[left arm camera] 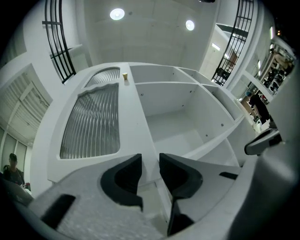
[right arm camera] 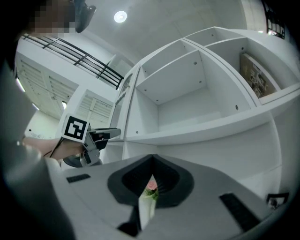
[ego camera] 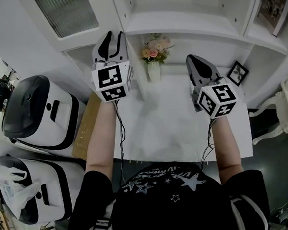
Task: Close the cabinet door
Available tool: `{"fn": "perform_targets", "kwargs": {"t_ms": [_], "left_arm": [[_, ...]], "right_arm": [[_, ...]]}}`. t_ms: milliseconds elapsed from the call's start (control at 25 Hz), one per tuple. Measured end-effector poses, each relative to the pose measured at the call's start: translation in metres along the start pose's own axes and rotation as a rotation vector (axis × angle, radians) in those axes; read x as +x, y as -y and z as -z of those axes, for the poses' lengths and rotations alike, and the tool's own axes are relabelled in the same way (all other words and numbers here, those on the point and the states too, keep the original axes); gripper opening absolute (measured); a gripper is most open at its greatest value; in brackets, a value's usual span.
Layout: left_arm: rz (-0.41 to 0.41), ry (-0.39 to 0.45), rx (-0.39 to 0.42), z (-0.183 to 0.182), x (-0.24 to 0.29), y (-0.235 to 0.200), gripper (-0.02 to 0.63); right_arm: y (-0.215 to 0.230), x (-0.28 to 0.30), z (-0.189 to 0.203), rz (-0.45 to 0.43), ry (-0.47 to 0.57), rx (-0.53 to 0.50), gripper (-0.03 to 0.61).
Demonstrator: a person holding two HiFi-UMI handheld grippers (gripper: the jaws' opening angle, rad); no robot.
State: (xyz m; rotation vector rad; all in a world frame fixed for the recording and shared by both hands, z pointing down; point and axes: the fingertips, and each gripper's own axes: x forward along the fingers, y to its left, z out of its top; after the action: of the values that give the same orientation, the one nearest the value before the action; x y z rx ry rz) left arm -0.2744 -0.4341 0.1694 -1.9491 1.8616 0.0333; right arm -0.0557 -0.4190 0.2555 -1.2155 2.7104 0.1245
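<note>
Two grippers face the cabinet. The left gripper, nearer, holds its jaws narrowly apart, clamping nothing. The open cabinet door lies just ahead and left of them, its long edge running away from the gap. The right gripper has its jaws closed, empty.

The door has a smooth, white-painted frame and a pane of ribbed translucent glass. The shelves carry the same matt white finish. The desk is smooth white with a slight sheen. The left gripper has a grainy grey plastic shell and matt black pads. The machines are glossy plastic. The box looks like plain brown cardboard.
</note>
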Motion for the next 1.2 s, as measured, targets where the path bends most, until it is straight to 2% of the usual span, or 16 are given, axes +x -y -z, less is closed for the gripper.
{"fn": "perform_targets", "kwargs": {"t_ms": [320, 640, 680, 720, 1000, 1080, 1200], "left_arm": [[0.019, -0.014, 0.009, 0.003, 0.01, -0.001, 0.115], [0.033, 0.025, -0.036, 0.002, 0.011, -0.004, 0.11], [0.039, 0.033, -0.048, 0.001, 0.009, -0.006, 0.097], [0.047, 0.042, -0.055, 0.001, 0.006, -0.007, 0.054], [0.13, 0.105, -0.097, 0.004, -0.039, -0.012, 0.035], [0.16, 0.107, -0.1, 0.012, -0.057, -0.011, 0.012], [0.214, 0.09, -0.128, 0.029, -0.09, -0.005, 0.009]], "right_arm": [[-0.009, -0.005, 0.002, 0.011, -0.015, -0.003, 0.005], [-0.014, -0.02, 0.003, 0.064, -0.039, -0.01, 0.005], [-0.017, -0.021, 0.004, 0.07, -0.043, -0.009, 0.005], [-0.02, -0.023, 0.006, 0.078, -0.047, -0.008, 0.005], [-0.053, -0.031, 0.022, 0.127, -0.088, -0.005, 0.005], [-0.065, -0.028, 0.028, 0.128, -0.096, 0.001, 0.005], [-0.086, -0.023, 0.041, 0.105, -0.107, 0.028, 0.005]]}}
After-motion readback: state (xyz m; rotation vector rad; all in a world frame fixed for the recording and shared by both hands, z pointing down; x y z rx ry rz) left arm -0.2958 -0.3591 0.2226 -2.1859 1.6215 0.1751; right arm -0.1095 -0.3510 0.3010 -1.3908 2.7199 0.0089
